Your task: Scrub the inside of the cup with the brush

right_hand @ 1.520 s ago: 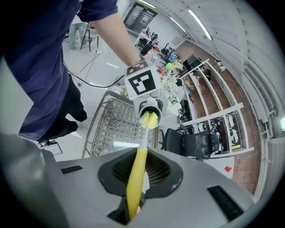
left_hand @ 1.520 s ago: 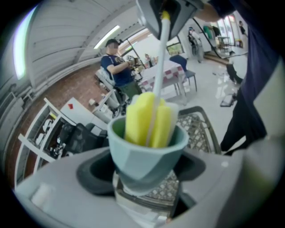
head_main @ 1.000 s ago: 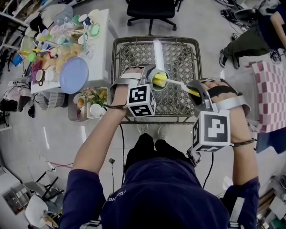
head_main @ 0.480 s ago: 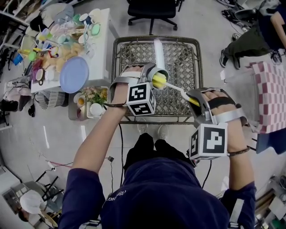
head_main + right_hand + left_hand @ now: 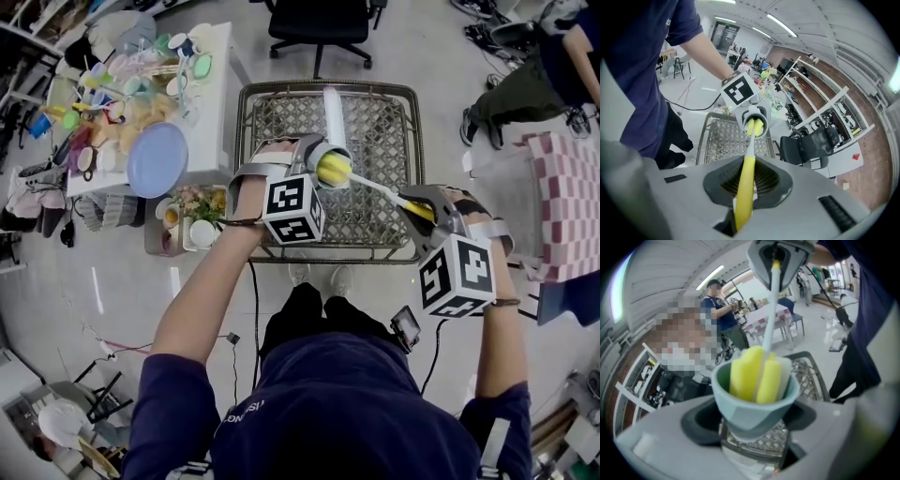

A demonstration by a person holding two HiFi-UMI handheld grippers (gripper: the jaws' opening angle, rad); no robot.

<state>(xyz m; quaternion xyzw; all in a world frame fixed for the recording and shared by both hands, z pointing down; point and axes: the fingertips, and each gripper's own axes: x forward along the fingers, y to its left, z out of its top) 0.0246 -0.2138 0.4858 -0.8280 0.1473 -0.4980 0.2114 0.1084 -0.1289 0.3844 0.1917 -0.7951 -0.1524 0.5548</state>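
The cup [image 5: 754, 411] looks like smooth, matt plastic. The brush [image 5: 757, 373] has a soft foam head, spongy and dull, on a smooth plastic stem, and its yellow handle shines a little. The left gripper [image 5: 752, 430] and right gripper [image 5: 743, 199] have matt grey plastic shells. The table [image 5: 375, 122] top is an open woven lattice in a metal-looking frame. The plate [image 5: 156, 159] is smooth. The cloth [image 5: 562, 202] is checked fabric. The floor [image 5: 112, 281] has a faint sheen.
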